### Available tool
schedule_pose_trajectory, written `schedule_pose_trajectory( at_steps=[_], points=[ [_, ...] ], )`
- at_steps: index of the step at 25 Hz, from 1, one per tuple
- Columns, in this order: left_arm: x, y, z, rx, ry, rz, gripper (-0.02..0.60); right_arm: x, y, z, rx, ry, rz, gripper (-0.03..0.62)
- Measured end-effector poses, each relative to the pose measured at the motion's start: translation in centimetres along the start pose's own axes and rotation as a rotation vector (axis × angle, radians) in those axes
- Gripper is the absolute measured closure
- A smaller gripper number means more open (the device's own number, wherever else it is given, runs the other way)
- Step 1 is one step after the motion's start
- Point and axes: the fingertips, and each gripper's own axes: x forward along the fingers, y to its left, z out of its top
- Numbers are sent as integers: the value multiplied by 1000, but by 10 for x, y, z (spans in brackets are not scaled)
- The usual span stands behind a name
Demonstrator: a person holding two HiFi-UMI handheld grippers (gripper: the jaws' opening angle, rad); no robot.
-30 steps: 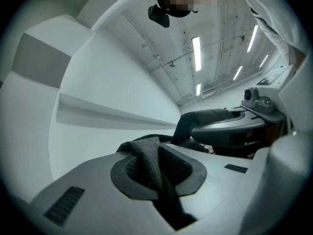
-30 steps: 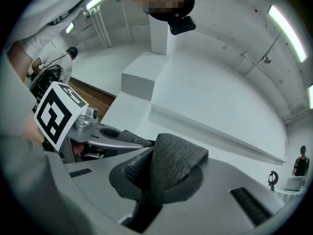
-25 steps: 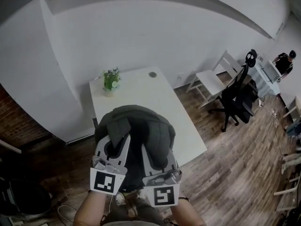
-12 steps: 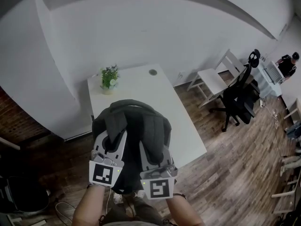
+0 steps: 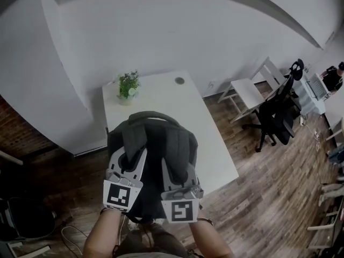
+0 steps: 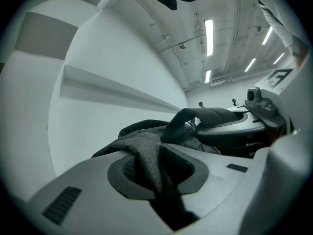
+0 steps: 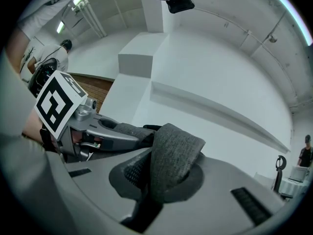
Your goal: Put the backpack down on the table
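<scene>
A dark grey backpack (image 5: 153,144) hangs by its shoulder straps over the near end of the white table (image 5: 161,95), its top handle facing away from me. My left gripper (image 5: 132,160) holds the left strap (image 6: 146,155); its jaws are opening, with the strap still pinched between them. My right gripper (image 5: 174,168) is shut on the right strap (image 7: 173,155), which folds over the jaw. Both grippers point level, side by side. Whether the backpack's bottom touches the table is hidden.
A small potted plant (image 5: 128,85) and a round cable hole (image 5: 179,80) are at the table's far end, by the white wall. A black office chair (image 5: 277,114) and a white chair (image 5: 244,90) stand to the right on the wooden floor. A person (image 5: 334,77) is far right.
Both grippers and the backpack have sunk and shifted slightly forward over the table's near end. The bag looks a little lower and more upright.
</scene>
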Motion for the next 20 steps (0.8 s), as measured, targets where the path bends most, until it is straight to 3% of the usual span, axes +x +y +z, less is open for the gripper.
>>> schedule_pose_trajectory(
  at_steps=[13, 20],
  points=[
    [32, 20, -45, -115, 81, 46, 469, 40, -11, -41, 18, 45, 12, 542],
    [46, 29, -69, -105, 130, 67, 432, 60, -13, -61, 40, 82, 37, 542]
  ],
)
